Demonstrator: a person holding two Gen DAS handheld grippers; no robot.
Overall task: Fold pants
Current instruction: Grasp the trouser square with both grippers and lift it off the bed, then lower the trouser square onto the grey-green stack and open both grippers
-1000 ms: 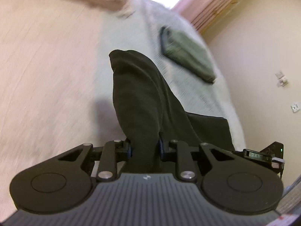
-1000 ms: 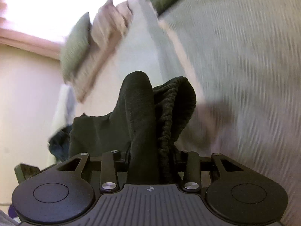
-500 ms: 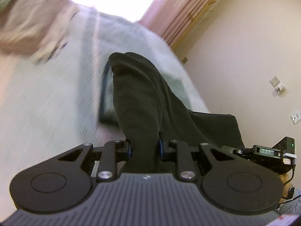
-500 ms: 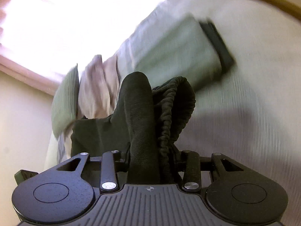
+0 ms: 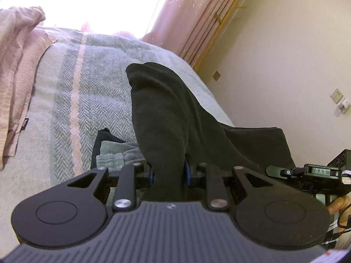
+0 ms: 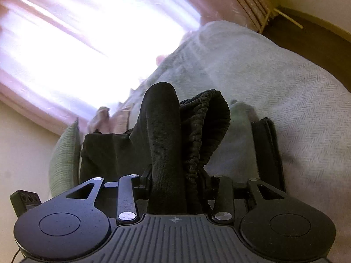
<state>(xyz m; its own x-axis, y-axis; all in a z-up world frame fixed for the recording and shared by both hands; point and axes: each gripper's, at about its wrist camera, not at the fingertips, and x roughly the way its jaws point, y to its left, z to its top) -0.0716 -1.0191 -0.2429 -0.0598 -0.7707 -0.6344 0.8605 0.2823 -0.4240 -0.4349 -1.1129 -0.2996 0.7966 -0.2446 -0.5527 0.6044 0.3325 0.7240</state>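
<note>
**Black pants held aloft by both grippers over the bed**

Black, soft-napped pants (image 5: 166, 118) were pinched in the left gripper (image 5: 168, 173), its fingers pressed onto a smooth rounded fold. The right gripper (image 6: 178, 188) clamped a thicker bunch that included the gathered, ribbed waistband (image 6: 206, 127). The cloth hung between the two, its long axis running gripper to gripper, above a herringbone blanket (image 5: 92, 92). A folded green-and-dark garment (image 5: 114, 153) lay just below; a pink cloth (image 5: 17, 65) lay well apart, open blanket between.
</note>
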